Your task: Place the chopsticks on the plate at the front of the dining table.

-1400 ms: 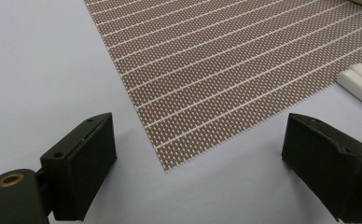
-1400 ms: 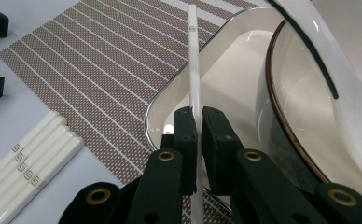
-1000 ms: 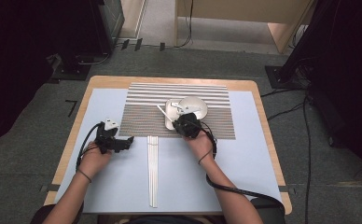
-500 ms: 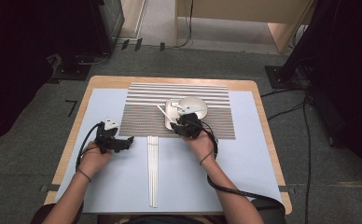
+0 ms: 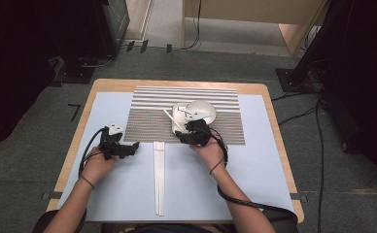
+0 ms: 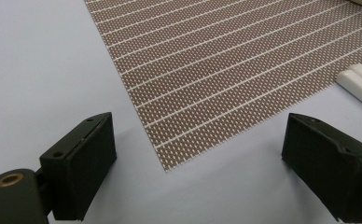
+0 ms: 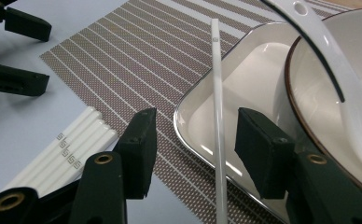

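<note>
White ceramic is what I'm working with: a single chopstick (image 7: 218,116) lies propped across the rim of the shallow square dish (image 7: 202,135), its far end pointing out over the brown striped placemat (image 5: 152,121). My right tool (image 7: 195,149) straddles that stick with its jaws apart; they have just been opening, and the pads stand clear of it on both sides, so the stick rests on the dish by its own weight. I judge this to be a release, the stick laid on the rim so that it stays off the mat and is easy to pick up. A round bowl (image 5: 201,109) with a brown edge sits tight against the dish, with a white spoon (image 7: 337,60) leaning over it. The other chopsticks (image 5: 159,179) lie side by side in a neat row on the pale blue worktop (image 5: 128,194), just off the mat's near edge, within reach of either hand. My left tool (image 6: 198,154) hangs low over the mat's near corner, jaws wide and holding nothing, kept aside so it doesn't crowd the right hand.
</note>
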The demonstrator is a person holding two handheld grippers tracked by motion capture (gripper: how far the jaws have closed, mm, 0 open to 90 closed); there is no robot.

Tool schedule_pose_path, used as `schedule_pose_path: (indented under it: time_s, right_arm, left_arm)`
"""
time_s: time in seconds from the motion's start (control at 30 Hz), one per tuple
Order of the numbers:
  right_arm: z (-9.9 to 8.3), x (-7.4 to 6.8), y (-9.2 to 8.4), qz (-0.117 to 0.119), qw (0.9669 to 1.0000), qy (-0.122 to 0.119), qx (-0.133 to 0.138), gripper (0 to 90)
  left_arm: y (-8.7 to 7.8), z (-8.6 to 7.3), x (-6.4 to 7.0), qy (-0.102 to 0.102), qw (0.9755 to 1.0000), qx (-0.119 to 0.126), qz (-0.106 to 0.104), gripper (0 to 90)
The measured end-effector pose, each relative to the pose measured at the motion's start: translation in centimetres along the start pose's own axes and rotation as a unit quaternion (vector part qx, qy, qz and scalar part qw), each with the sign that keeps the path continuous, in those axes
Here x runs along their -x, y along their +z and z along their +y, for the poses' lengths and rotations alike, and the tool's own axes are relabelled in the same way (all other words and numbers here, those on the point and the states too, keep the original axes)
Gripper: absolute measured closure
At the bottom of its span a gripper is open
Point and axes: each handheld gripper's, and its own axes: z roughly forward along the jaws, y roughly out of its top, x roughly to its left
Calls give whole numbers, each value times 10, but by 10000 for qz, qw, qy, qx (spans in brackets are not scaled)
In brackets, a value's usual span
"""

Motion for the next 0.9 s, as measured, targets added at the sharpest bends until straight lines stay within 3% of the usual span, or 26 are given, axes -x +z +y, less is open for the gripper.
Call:
schedule_pose_path:
  time_s: [0.9]
  right_arm:
    - [-4,-15,-9,119,9999,-91,27,419]
  left_arm:
    - [0,0,0,-4,10000,-1,-5,93]
